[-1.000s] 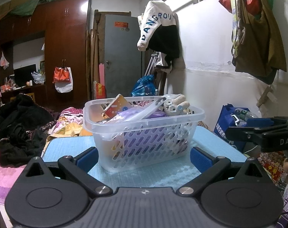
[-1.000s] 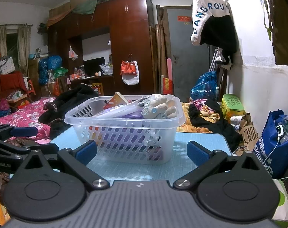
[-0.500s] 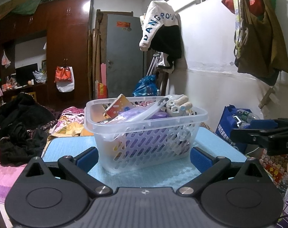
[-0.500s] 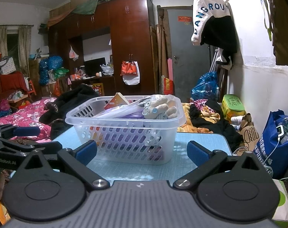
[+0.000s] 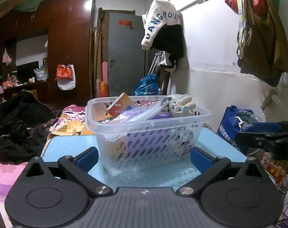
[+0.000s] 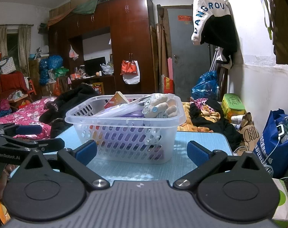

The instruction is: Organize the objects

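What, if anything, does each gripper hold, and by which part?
Nothing. The left gripper and right gripper are both open, short of the basket.

Obscured and cut-off items, both wrist views

Lower contents of the basket (image 5: 149, 148) show only as coloured patches through the perforated wall; items cannot be identified. The orange card (image 5: 119, 107) is partly buried, its print too small to read. In the left wrist view the right tongs (image 5: 265, 136) are cut off by the right edge; in the right wrist view the left tongs (image 6: 28, 135) run off the left edge. The near edge of the counter (image 6: 199, 138) is hidden behind the tongs' body.
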The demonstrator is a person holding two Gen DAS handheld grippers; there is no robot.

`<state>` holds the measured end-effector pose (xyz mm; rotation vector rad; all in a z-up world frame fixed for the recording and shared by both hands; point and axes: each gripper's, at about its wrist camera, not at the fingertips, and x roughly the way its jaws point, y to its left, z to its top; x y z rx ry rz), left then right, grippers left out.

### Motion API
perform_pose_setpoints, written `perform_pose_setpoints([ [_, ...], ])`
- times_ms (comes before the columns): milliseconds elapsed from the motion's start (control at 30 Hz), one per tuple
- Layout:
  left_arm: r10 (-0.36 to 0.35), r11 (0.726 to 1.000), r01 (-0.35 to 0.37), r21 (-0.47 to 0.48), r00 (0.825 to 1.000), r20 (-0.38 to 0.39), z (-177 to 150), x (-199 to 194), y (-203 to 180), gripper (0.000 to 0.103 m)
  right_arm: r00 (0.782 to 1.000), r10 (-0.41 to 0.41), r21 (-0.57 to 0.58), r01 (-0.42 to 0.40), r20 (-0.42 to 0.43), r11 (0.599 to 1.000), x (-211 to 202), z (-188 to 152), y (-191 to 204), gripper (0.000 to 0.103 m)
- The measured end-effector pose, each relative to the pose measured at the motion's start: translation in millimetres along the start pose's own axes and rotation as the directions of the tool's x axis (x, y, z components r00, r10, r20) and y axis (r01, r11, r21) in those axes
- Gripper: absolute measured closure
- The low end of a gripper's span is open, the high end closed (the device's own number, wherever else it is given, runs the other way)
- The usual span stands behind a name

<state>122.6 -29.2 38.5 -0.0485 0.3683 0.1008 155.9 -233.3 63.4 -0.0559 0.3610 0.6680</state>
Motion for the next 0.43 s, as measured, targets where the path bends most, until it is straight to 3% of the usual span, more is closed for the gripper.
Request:
perform_pose_setpoints([
  [433,0.026,1.0,-0.026,0.013,0.999,0.023,0.0,-2.3,-3.8,0.0,1.0,0.006,0.002,-0.006,-0.007,1.0,2.3,-3.9,1.0,0.0],
])
